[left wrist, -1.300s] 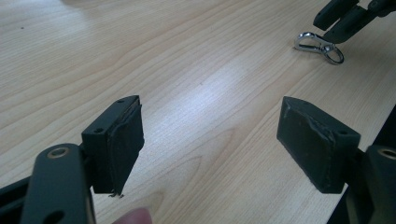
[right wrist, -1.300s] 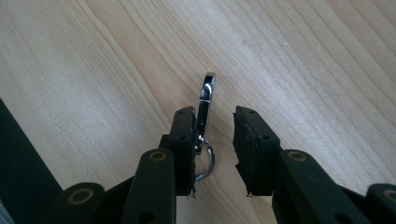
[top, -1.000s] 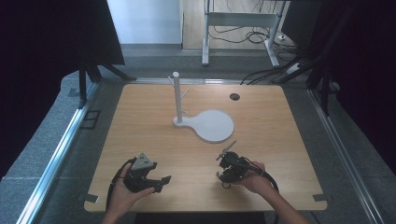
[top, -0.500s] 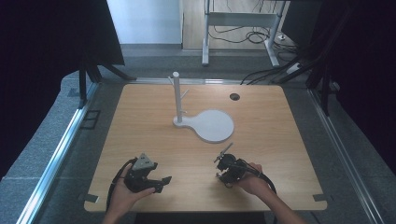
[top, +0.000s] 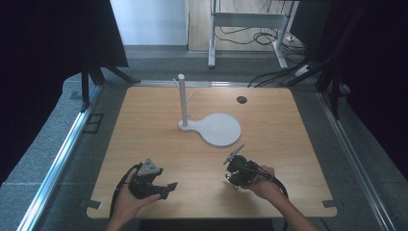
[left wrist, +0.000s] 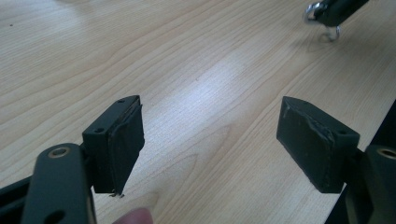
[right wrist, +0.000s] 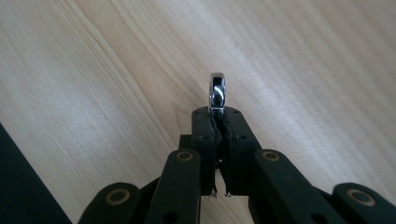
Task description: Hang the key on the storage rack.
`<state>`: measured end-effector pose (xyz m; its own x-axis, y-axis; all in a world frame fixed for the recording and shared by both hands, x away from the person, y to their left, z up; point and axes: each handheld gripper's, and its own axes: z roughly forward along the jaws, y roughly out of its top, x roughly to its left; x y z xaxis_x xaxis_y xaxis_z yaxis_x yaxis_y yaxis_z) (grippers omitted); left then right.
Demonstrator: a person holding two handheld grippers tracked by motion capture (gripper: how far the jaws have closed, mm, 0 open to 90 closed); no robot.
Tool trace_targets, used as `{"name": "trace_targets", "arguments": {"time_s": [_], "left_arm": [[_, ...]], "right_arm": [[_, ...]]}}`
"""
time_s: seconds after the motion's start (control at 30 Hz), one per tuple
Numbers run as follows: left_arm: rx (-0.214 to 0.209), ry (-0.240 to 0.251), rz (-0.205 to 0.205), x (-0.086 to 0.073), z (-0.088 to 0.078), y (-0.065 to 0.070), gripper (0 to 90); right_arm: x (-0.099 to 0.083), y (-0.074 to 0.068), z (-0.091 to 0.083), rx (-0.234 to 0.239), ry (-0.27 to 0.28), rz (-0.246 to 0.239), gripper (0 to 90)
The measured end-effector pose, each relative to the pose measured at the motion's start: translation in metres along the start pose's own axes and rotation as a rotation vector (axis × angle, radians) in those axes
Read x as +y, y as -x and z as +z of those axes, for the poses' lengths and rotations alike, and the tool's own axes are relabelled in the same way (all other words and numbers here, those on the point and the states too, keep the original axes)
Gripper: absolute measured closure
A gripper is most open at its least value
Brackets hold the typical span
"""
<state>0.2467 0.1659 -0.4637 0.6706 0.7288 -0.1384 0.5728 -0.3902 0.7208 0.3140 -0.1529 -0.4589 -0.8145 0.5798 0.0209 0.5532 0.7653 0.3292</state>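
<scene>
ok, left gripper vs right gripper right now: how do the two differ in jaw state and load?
Jaws: the left gripper stands wide open, while the right gripper is shut, its jaws having just been closing. Load: the left gripper has only bare light wooden table between its black pads; the right gripper pinches a small shiny chrome metal ring that pokes out past its tips. Both are hand-held low near the table's front edge.

thing: small metal ring [right wrist: 217, 91], chrome, shiny
state: pinched between the closed black pads of the right gripper [right wrist: 217, 116], only its upper part showing past the tips
pose: edge-on in the right gripper view, standing upright out of the pads
place: just above the wooden table [top: 144, 130], near its front edge, right of middle; seen also top right in the left gripper view [left wrist: 332, 33]
</scene>
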Motion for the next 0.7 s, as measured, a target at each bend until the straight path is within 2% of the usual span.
{"name": "trace_targets", "arguments": {"time_s": [0.13,0.7], "left_arm": [[0.001,-0.004,-0.003,0.0,0.0,-0.001,23.6],[-0.003,-0.013,0.006,0.0,0.002,0.0,23.6]], "right_arm": [[0.001,0.001,-0.011,-0.01,0.024,-0.002,84.6],[0.011,0.006,-0.03,-0.038,0.056,-0.004,84.6]]}}
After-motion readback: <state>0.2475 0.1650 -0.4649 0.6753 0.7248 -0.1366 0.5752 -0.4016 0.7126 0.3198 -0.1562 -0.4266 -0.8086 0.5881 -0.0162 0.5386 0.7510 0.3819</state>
